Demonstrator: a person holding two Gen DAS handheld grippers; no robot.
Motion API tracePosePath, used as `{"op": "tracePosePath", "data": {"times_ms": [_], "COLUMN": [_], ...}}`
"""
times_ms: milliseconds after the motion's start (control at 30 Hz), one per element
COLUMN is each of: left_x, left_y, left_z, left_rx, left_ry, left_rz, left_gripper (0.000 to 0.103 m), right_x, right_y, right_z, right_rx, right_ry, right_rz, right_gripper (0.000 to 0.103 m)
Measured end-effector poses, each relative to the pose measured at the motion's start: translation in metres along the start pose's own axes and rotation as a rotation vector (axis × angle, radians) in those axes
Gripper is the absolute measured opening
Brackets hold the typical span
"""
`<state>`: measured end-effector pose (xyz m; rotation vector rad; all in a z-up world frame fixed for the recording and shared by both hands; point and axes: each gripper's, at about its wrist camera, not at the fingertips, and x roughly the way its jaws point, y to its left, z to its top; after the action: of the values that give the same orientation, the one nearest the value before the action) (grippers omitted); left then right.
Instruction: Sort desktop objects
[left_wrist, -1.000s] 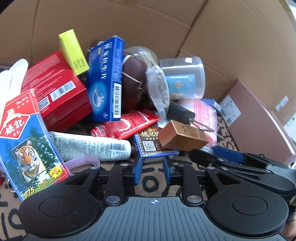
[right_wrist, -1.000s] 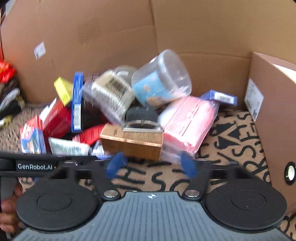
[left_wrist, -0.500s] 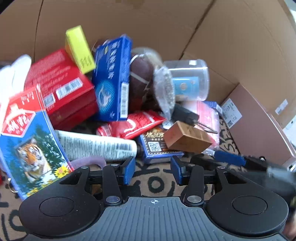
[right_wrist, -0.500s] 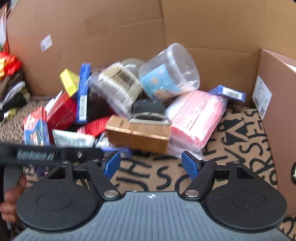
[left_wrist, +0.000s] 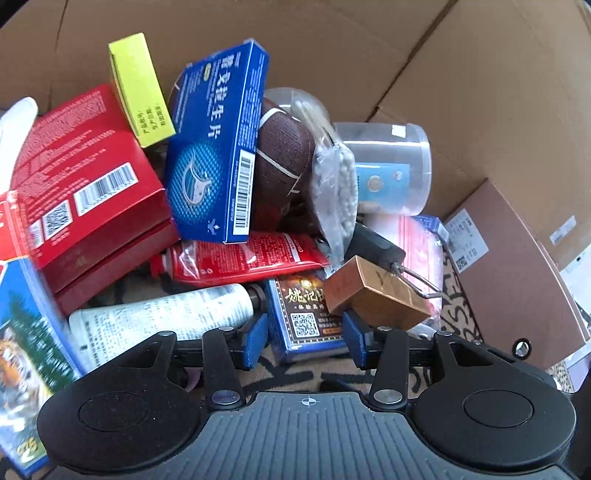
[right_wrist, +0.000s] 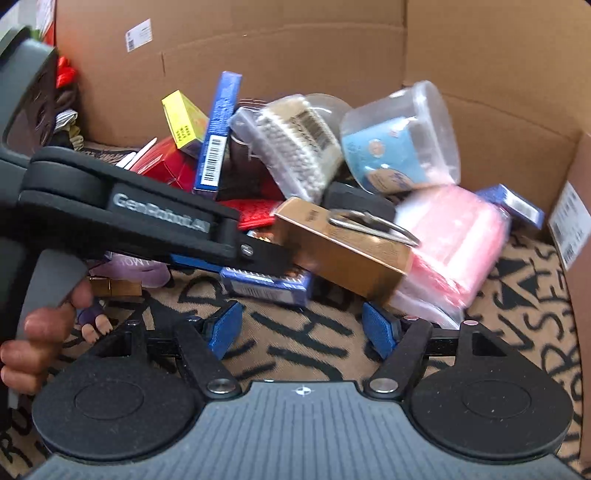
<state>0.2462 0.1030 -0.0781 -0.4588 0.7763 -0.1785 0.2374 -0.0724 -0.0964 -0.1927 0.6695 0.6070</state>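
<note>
A pile of objects lies inside a cardboard box. A blue card deck box (left_wrist: 306, 317) with a QR code sits right before my open left gripper (left_wrist: 304, 334), between its blue pads. A brass padlock (left_wrist: 373, 295) leans on it. The right wrist view shows the padlock (right_wrist: 343, 247), the deck (right_wrist: 266, 282), and the left gripper (right_wrist: 266, 254) reaching in from the left. My right gripper (right_wrist: 303, 326) is open and empty, a little short of the padlock.
Around them lie a white tube (left_wrist: 162, 321), a red tube (left_wrist: 243, 258), red boxes (left_wrist: 81, 192), a blue medicine box (left_wrist: 218, 147), a brown ball (left_wrist: 284, 162), a clear tub (right_wrist: 399, 140) and a pink packet (right_wrist: 450, 243). A brown carton (left_wrist: 517, 266) stands at the right.
My left gripper has opened wide and moved forward toward the blue deck box. My right gripper has drawn closer to the padlock, still open.
</note>
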Motion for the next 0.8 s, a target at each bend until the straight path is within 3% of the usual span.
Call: {"op": "tracePosePath", "data": {"times_ms": [133,333,400,433,533,667,800], "left_x": [0.002,0.004,0.005,0.004,0.001,-0.009,-0.026], "left_y": [-0.001,-0.002,-0.005,-0.006,-0.012,-0.017,-0.026], "left_z": [0.004,0.005,0.004,0.003,0.000,-0.010,-0.031], "left_rx": [0.011,0.022,0.042,0.053,0.077,0.081,0.093], "left_ry": [0.015,0.020,0.025,0.025,0.029,0.036,0.045], "left_rz": [-0.005,-0.003,0.003,0.003,0.019,0.026,0.021], "left_gripper": [0.065,0.065,0.064,0.064,0.061,0.047,0.047], "right_x": [0.010,0.024,0.025,0.025,0.020,0.006,-0.016], "right_y": [0.007,0.018,0.021,0.022,0.026,0.027,0.031], "right_z": [0.006,0.013,0.014,0.015,0.013,0.007,-0.008], "right_rx": [-0.009,-0.030,-0.039,-0.046,-0.057,-0.044,-0.052], "right_ry": [-0.011,-0.015,-0.015,-0.017,-0.012,0.007,0.018], "right_rz": [0.024,-0.028,-0.037,-0.040,-0.044,-0.032,-0.021], "right_gripper": [0.081,0.084,0.080,0.069,0.069,0.069,0.069]}}
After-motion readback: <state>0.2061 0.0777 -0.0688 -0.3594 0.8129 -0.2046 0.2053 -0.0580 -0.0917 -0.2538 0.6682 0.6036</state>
